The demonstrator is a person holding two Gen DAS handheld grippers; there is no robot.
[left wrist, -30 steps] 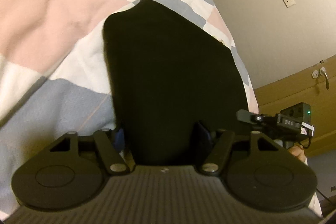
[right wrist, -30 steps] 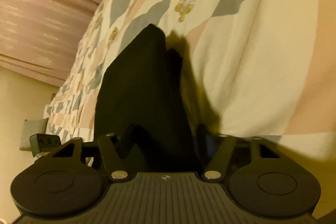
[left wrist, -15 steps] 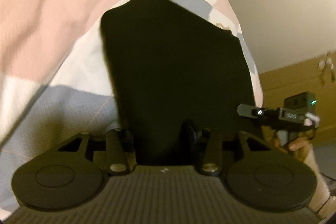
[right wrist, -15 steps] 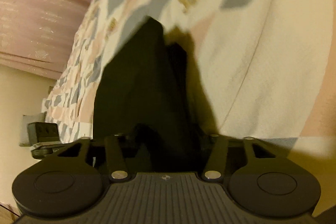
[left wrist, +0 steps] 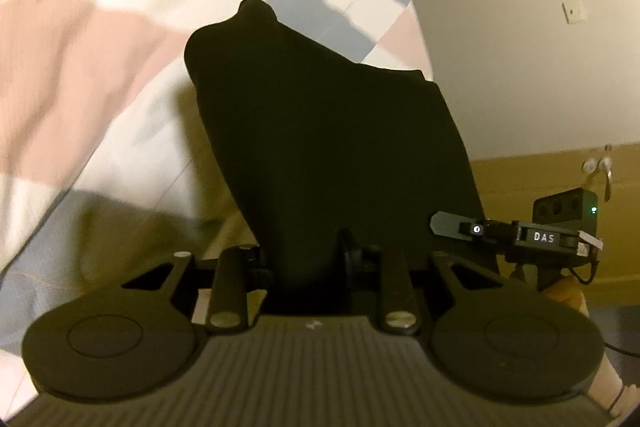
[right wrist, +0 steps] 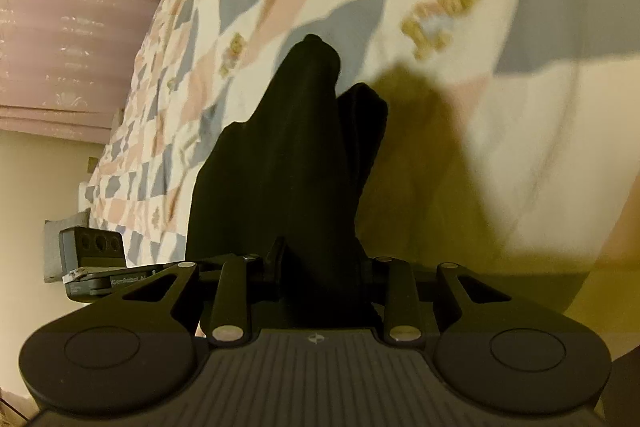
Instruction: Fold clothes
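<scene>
A black garment (left wrist: 328, 147) hangs stretched between the two tools, lifted above the quilt (left wrist: 80, 67) of the bed — a patchwork of pink, grey-blue and white patches, with small teddy-bear prints (right wrist: 440, 15) showing in the right wrist view. The left tool (left wrist: 306, 259) is pinching the garment's near edge, the cloth bunched between its two fingers and rising away from them in a broad dark sheet whose far end humps up against the quilt. The right tool (right wrist: 320, 267) is likewise pinching the garment (right wrist: 288, 163), which climbs from its fingers in two folded ridges and throws a shadow onto the quilt (right wrist: 520, 131) to the right of it. Seen from the left wrist, the right tool (left wrist: 516, 233) sits just to the right of the garment's lower edge, marked "DAS", with a green light on the camera block above it. Beyond the garment on that side is a pale wall (left wrist: 520, 67) and a wooden door (left wrist: 560, 195) with a handle.
</scene>
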